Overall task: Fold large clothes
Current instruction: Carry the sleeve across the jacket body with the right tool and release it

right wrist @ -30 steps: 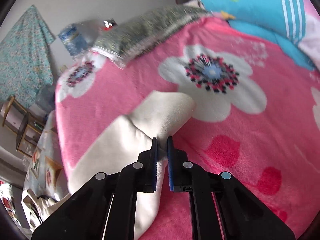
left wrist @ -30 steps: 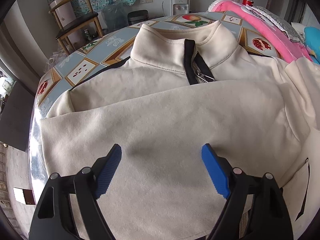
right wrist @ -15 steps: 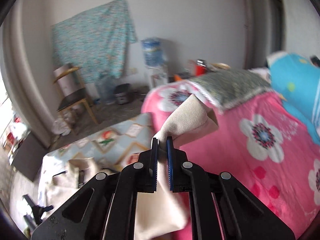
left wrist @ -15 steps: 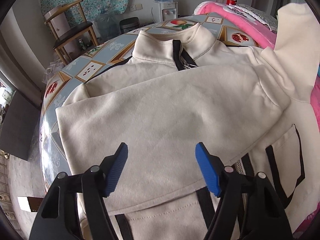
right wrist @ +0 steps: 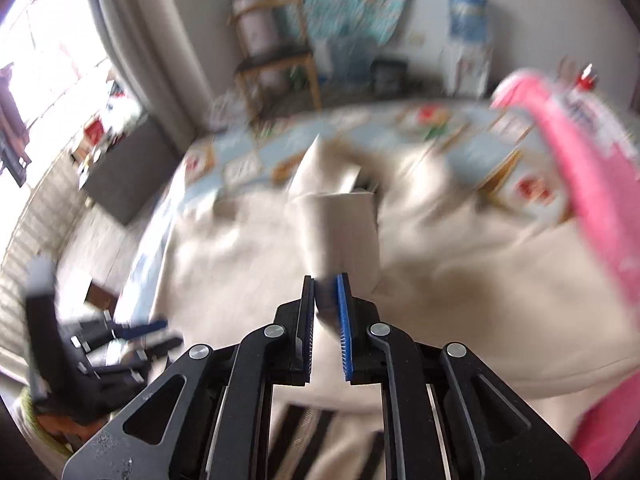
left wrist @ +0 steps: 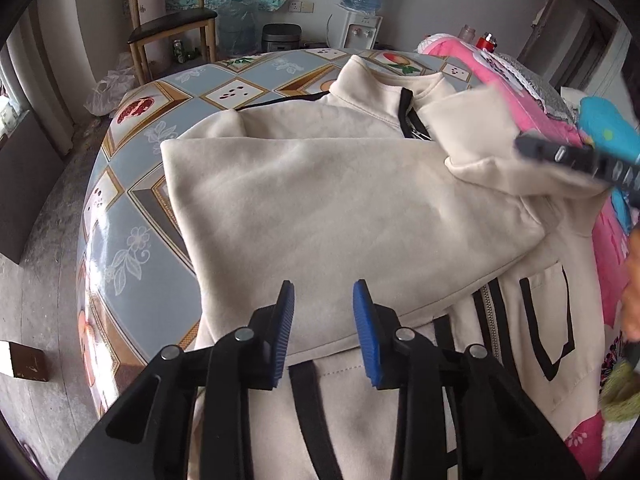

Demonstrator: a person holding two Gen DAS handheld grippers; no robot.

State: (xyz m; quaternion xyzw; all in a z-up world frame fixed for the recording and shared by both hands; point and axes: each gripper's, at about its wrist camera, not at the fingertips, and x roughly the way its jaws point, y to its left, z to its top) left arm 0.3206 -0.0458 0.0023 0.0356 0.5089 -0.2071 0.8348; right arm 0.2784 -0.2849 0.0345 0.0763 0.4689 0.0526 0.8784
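Observation:
A cream zip jacket (left wrist: 320, 200) lies front up on the round table (left wrist: 132, 240), with its left sleeve folded across the chest. My left gripper (left wrist: 323, 320) hovers over that sleeve's lower edge; its jaws are closing and nothing is between them. My right gripper (right wrist: 325, 292) holds the other sleeve (right wrist: 336, 232) by its cuff end above the jacket's chest. Its jaws are starting to part with the fabric still between them. In the left wrist view the right gripper (left wrist: 560, 156) is a blur at the right, and the sleeve (left wrist: 480, 136) drapes below it near the collar.
A pink flowered blanket (left wrist: 500, 76) lies along the table's right side, under the jacket's edge. Beyond the table stand a wooden chair (left wrist: 168, 28) and a water dispenser (left wrist: 360, 28). A person's hand (left wrist: 632, 280) shows at the right edge. The patterned tablecloth is bare at the left.
The right gripper swung the sleeve from over the pink blanket across to above the jacket, and its jaws parted slightly. The left gripper drew back toward the hem while its jaws narrowed.

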